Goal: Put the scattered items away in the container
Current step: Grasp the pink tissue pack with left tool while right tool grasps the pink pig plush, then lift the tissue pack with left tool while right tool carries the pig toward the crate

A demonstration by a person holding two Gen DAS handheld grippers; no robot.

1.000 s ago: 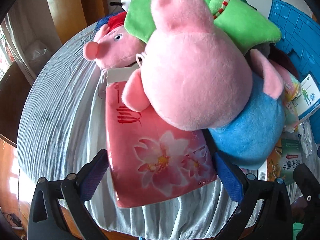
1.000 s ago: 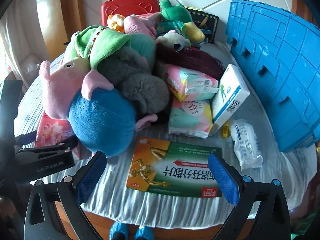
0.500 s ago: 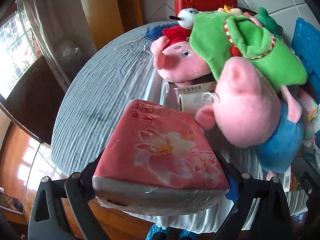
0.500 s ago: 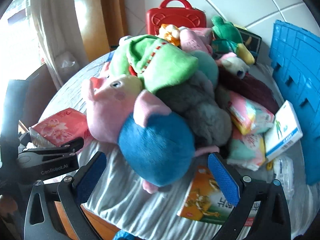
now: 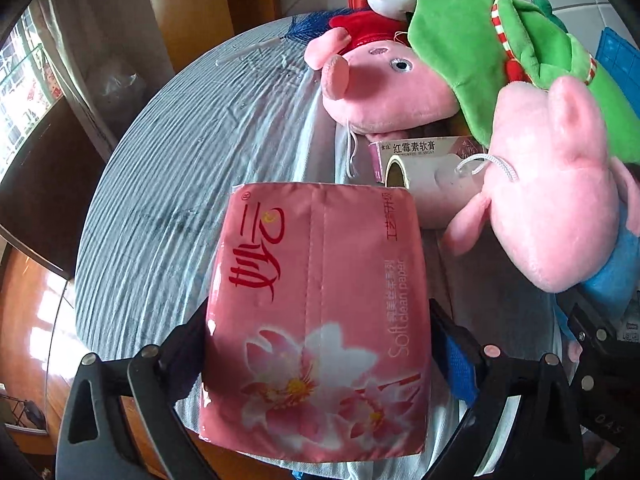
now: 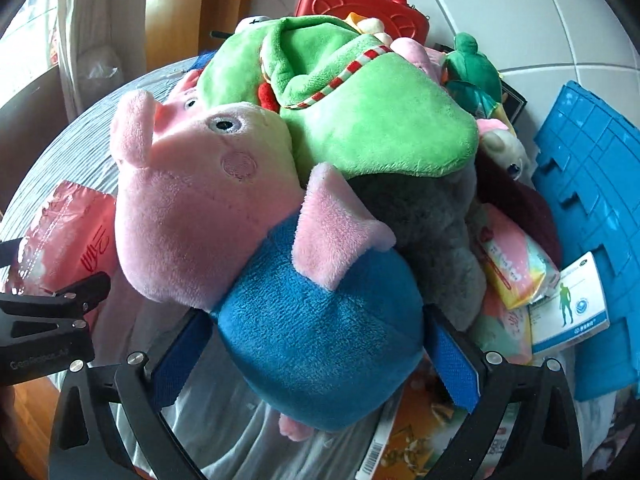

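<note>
**Tissue pack gripped, pig plush between the other jaws**

The tissue pack [image 5: 316, 320] sits clamped in my left gripper [image 5: 320, 344], jaws pressing both its sides, raised over the near edge of the grey-clothed table [image 5: 168, 184]. Further right I see the pink pig plush [image 6: 256, 240] in the blue shirt; its blue body fills my right gripper [image 6: 316, 352], whose pads touch its flanks, though I cannot tell whether they squeeze. At far right stands the blue container [image 6: 592, 200].

left gripper [image 5: 316, 354] clamping pink tissue pack [image 5: 316, 312]; pig plushes [image 5: 556, 200] behind, grey tablecloth [image 5: 168, 168]
</note>
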